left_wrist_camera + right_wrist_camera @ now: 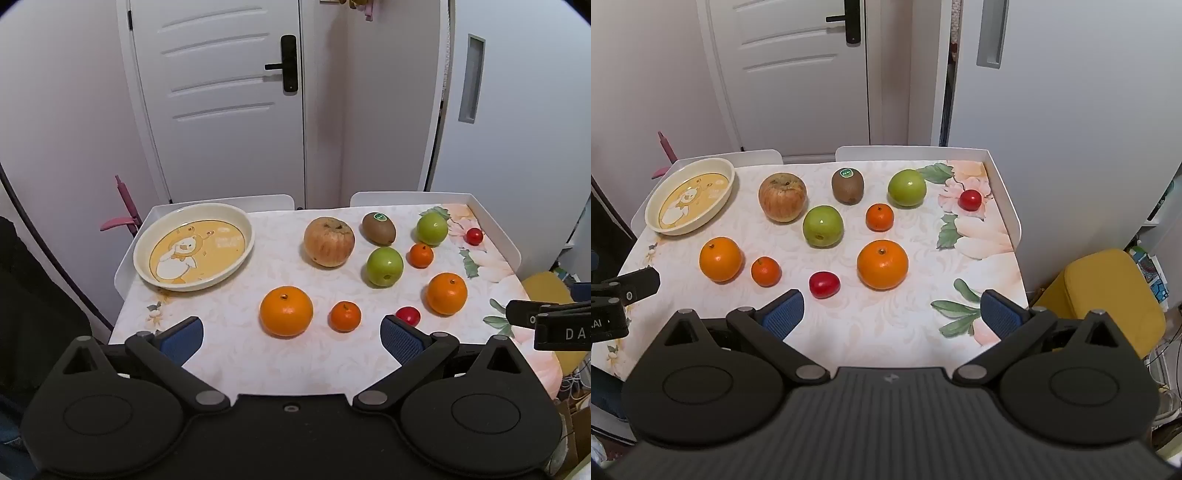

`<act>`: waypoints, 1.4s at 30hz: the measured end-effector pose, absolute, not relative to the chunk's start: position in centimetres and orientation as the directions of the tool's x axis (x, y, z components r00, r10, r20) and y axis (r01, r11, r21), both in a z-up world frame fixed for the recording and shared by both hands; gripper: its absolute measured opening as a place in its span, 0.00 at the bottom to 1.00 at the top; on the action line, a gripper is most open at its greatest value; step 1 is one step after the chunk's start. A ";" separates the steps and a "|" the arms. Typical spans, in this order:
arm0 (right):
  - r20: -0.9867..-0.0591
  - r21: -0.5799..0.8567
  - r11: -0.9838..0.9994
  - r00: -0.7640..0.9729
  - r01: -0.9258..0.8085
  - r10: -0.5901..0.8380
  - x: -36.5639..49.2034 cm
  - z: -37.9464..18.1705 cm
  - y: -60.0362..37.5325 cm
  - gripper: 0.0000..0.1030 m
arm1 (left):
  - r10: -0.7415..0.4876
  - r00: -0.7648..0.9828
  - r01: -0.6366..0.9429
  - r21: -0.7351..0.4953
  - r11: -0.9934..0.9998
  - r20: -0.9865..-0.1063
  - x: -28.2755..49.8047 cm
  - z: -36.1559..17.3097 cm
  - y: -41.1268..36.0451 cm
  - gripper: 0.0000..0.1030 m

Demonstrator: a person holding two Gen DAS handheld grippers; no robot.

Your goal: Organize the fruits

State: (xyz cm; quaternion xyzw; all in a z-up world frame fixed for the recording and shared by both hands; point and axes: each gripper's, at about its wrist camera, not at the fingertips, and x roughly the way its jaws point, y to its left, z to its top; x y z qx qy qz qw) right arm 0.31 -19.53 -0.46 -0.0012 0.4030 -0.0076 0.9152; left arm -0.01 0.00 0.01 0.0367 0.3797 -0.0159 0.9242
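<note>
Clearly nothing has been sorted yet. From the left wrist view, the left tool [291, 338] hangs over the near edge of the counter [229, 354] with its blue pads spread wide and nothing between them. The plate [146, 271] with the duck picture sits at the far left corner, and it is bare. All the fruit lies loose to the right of it: a big apple [328, 242], a kiwi [378, 229], two green apples [385, 266] [432, 229], two large oranges [286, 311] [447, 293], two small tangerines [345, 316] [421, 255] and two little red fruits [408, 315] [474, 236]. The nearest large orange lies just ahead of the open pads, apart from them.

From the right wrist view, the right tool [892, 314] is likewise wide open and holds nothing, poised above the near right part of the counter [886, 332]. The plate [652, 218] shows again at the far left, with no fruit in it. The fruit is scattered as single pieces, none touching: the big apple [782, 202], kiwi [847, 185], green apples [823, 226] [907, 187], oranges [721, 259] [882, 264], tangerines [766, 271] [879, 217] and red fruits [824, 284] [970, 199]. The closest red fruit lies just beyond the left pad.

My judgement is that the job stands at its very start: ten pieces wait on the cloth, and every one has yet to be lifted and set in the plate or grouped.
</note>
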 end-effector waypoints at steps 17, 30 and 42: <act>-0.728 -0.013 1.000 0.685 0.011 -0.017 0.7 -0.1 -19.2 1.00 | 0.000 0.740 0.054 0.059 0.997 -0.673 0.5 0.6 1.4 1.00; -0.734 -0.013 1.000 0.678 0.012 -0.018 0.8 -0.2 -19.4 1.00 | 0.005 0.745 0.059 0.073 0.996 -0.667 0.4 0.6 0.9 1.00; -0.736 -0.008 1.000 0.677 0.007 -0.010 0.9 -0.2 -19.2 1.00 | 0.011 0.736 0.047 0.067 0.997 -0.677 0.6 0.6 1.1 1.00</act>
